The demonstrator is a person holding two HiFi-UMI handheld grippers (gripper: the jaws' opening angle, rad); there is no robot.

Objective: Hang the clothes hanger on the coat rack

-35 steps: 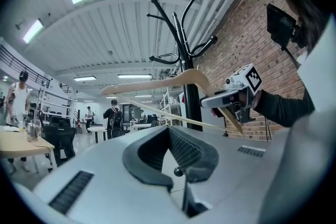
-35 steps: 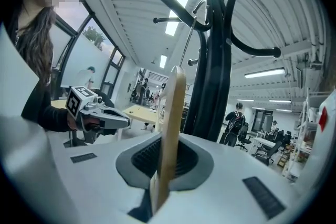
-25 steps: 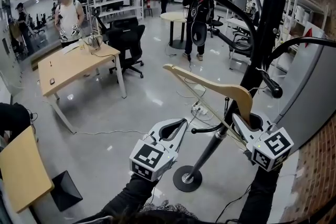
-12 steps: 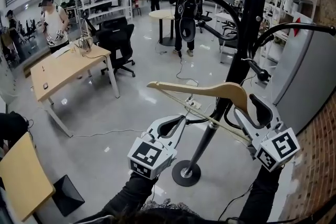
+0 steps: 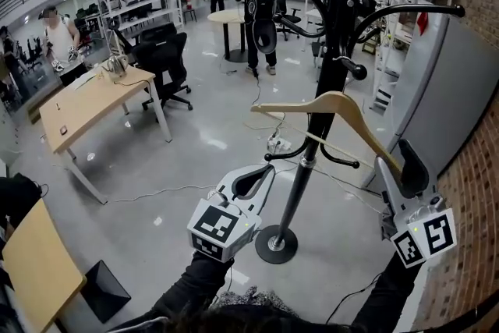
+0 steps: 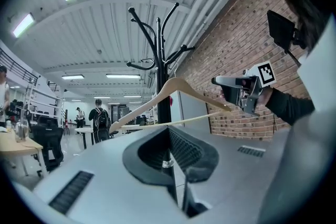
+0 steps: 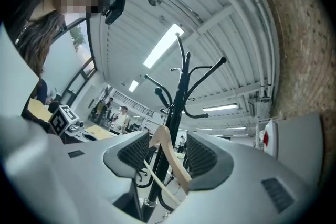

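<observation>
Snagging was the risk: the hanger [image 5: 312, 100] seemed hooked on the coat rack [image 5: 337, 27], its end between the released jaws of the right gripper [image 5: 399, 156]; a careless withdrawal could unseat it. The jaws of the left gripper [image 5: 269, 169] were clenched, empty.

Cannot find the hook of the clothes hanger [image 5: 334, 97] in any view: lost against the pole of the coat rack [image 5: 331, 51] beyond the fingers [image 7: 205, 157] of the right gripper [image 7: 164, 147]. Cannot tell whether the hanger's near end touches those fingers. Cannot follow the rack past the head view's upper edge, nor see its base behind the left gripper's [image 6: 169, 131] fingers [image 6: 197, 152].
</observation>
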